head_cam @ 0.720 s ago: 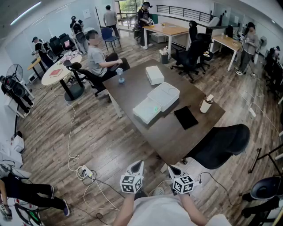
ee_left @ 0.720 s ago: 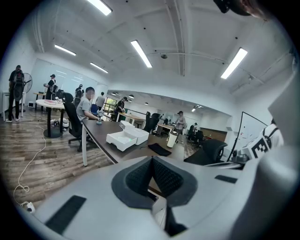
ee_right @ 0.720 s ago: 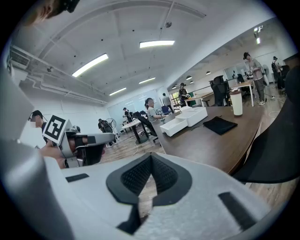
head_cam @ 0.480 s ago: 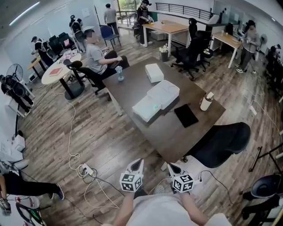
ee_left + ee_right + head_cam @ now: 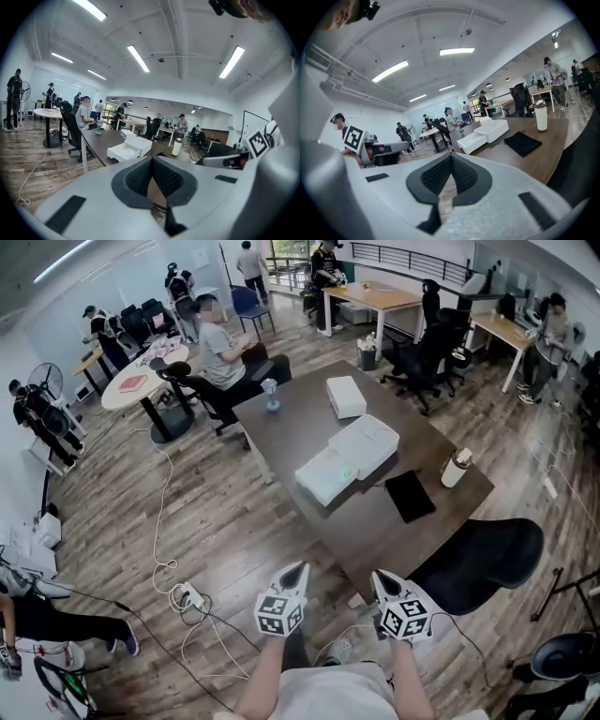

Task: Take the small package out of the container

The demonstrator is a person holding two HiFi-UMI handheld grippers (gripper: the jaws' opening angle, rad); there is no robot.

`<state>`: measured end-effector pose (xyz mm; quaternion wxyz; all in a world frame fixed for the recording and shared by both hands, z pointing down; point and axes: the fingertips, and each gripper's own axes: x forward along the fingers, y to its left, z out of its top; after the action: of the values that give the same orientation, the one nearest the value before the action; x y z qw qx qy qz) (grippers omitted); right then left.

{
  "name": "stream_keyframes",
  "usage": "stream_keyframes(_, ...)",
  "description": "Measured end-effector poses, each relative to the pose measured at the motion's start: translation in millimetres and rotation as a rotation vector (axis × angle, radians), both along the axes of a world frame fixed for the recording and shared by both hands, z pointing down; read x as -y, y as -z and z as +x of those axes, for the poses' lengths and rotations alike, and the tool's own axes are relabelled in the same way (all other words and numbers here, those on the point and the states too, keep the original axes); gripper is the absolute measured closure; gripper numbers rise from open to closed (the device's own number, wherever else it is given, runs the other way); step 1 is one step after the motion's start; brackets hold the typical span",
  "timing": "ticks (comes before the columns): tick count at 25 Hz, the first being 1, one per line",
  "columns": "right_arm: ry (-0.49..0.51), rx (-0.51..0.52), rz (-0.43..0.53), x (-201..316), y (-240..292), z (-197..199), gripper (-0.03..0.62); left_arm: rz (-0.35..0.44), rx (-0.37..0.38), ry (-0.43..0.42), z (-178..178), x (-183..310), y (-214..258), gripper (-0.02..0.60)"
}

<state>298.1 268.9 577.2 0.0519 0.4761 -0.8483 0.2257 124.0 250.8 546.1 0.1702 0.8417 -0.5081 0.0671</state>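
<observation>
Jaws are found pressed together and empty on both the left gripper (image 5: 298,568) and the right gripper (image 5: 378,577), at lower centre. The white container (image 5: 349,457) is seen on the bench (image 5: 300,418), mid-frame, well apart; the package cannot be made out.

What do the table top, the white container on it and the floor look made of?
Table top: dark brown and matte, probably wood or laminate; which one cannot be told.
White container: likely plastic, given its smooth faces, rounded corners and slight sheen.
Floor: wood-look planks with visible seams and grain; real wood or vinyl is unclear.
</observation>
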Motion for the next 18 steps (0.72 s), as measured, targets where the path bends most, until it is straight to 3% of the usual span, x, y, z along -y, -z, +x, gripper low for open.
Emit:
stream_keyframes(4,-0.068,0.078,0.001,29,8,-3,0.589,-0.012,-0.050,0.053,-15,21,7,0.577)
stream_keyframes(7,-0.110,0.125,-0.010,41,4,-11,0.589,-0.016,-0.082,0.034,-17,34,15,0.577)
stream_keyframes(12,-0.127,0.112,-0.018,60,-7,-41,0.579,-0.017,-0.040,0.019,-54,54,6,0.574)
stream_keyframes(14,-0.155,0.099,-0.022,69,-6,-45,0.522,-0.027,-0.022,0.011,-66,67,2,0.558)
stream_keyframes(16,-0.164,0.089,-0.041,78,-9,-49,0.489,-0.041,-0.016,0.003,-76,80,-1,0.465)
stream_keyframes(18,-0.166,0.070,-0.060,86,-13,-54,0.434,-0.042,-0.020,-0.009,-86,91,-1,0.446)
